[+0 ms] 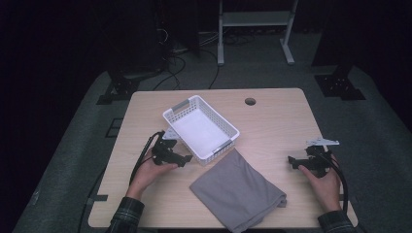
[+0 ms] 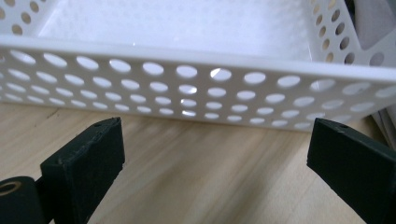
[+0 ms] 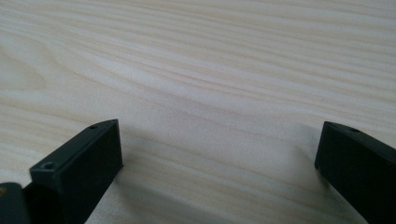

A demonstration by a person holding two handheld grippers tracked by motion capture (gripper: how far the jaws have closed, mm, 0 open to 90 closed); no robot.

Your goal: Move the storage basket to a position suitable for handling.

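A white perforated basket stands empty near the table's middle, turned at an angle. A folded grey cloth lies just in front of it, reaching the near edge. My left gripper rests on the table beside the basket's near-left wall, open, jaws wide apart. The left gripper view has that basket wall close ahead, and my left gripper holds nothing. My right gripper sits to the right of the cloth, apart from it. It stands open over bare wood in the right gripper view, right gripper empty.
The light wooden table has a round cable hole near its far edge. Cables trail from both grippers toward the near edge. A metal frame and dark stands are on the floor beyond the table.
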